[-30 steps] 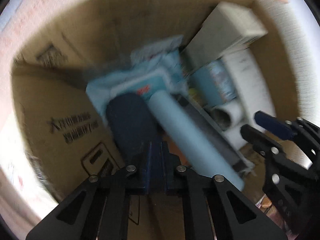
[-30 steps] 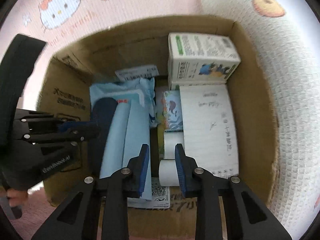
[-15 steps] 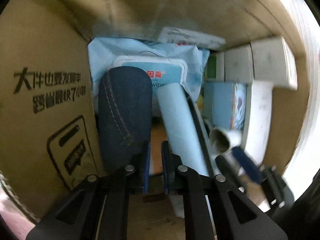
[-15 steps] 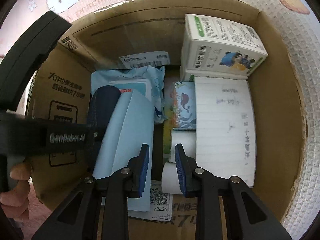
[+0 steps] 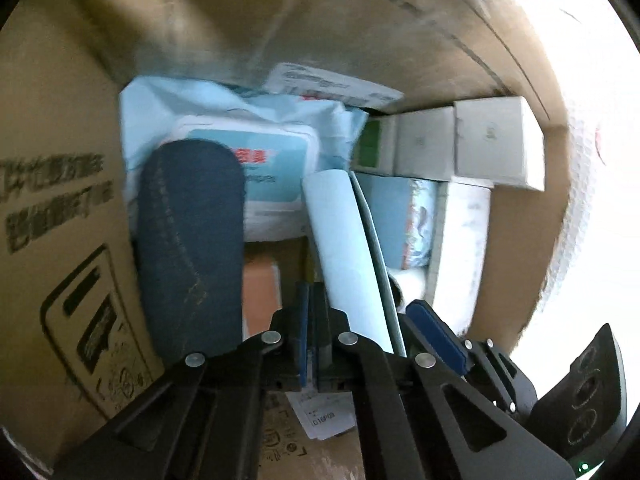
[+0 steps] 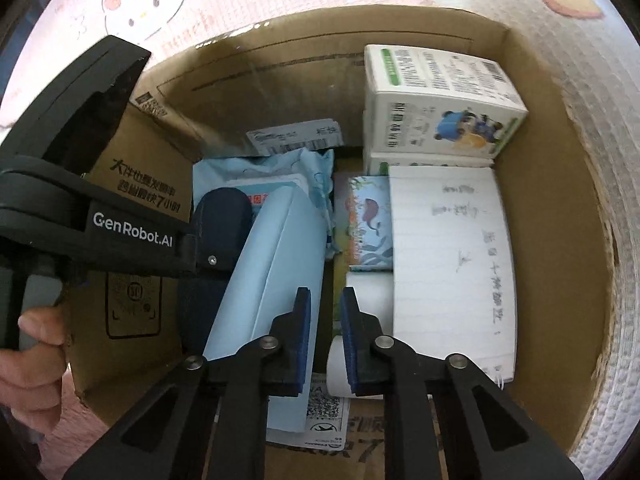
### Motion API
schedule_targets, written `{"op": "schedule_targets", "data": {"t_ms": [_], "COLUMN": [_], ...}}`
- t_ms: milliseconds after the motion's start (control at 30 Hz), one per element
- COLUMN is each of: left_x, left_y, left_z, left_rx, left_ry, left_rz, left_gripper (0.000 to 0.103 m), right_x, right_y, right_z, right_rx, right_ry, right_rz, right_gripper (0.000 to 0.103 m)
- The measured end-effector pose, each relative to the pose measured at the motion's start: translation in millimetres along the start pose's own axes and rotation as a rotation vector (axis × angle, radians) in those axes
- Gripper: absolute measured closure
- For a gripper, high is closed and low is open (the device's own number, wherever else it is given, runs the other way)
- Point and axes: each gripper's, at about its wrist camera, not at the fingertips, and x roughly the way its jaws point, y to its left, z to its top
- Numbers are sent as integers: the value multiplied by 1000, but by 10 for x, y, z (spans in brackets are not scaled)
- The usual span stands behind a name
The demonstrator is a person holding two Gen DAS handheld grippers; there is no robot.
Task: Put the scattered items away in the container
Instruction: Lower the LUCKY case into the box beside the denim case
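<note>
An open cardboard box (image 6: 540, 240) holds the tidied items. A light blue booklet (image 6: 280, 264) leans on a dark denim case (image 6: 220, 216) over a wet-wipes pack (image 6: 280, 168). My right gripper (image 6: 326, 304) points down, shut on the booklet's raised right edge, with a narrow gap showing between the pads. In the left wrist view one pad (image 5: 436, 336) of it lies against the booklet (image 5: 344, 240). My left gripper (image 5: 312, 312) is shut and empty, low between the denim case (image 5: 192, 240) and the booklet.
A white lined notebook (image 6: 448, 264), a white box with green print (image 6: 436, 96), a small whale-picture box (image 6: 368, 224) and a white roll (image 6: 368, 292) fill the box's right half. A hand (image 6: 32, 344) holds the left gripper over a pink cartoon cloth (image 6: 144, 4).
The left gripper sank deeper into the box, rolled, and closed its jaws on nothing. The right gripper's jaws narrowed onto the booklet's edge while that hand stayed in place.
</note>
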Motion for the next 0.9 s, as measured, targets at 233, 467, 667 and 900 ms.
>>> {"op": "schedule_targets", "data": {"t_ms": [233,467,667,900], "left_x": [-47,-236,-331,-297], "left_y": [-181,-227,-326,-419], "left_z": [81,78,-11,-54], "left_rx": [187,278,411,464], "left_ry": [19,15,49,69], "left_rz": [55,231,326,436], "left_gripper": [103,96,85,83], "right_x": [8,169,281,516], "right_y": [9,159,51,-104], "right_z": [-28,82,122,190], "right_rx": [-3,-80,15,197], "right_ry": [-4,111,174,329], "right_rz": [5,61,104,89], "right_gripper": [90,90,90,89]}}
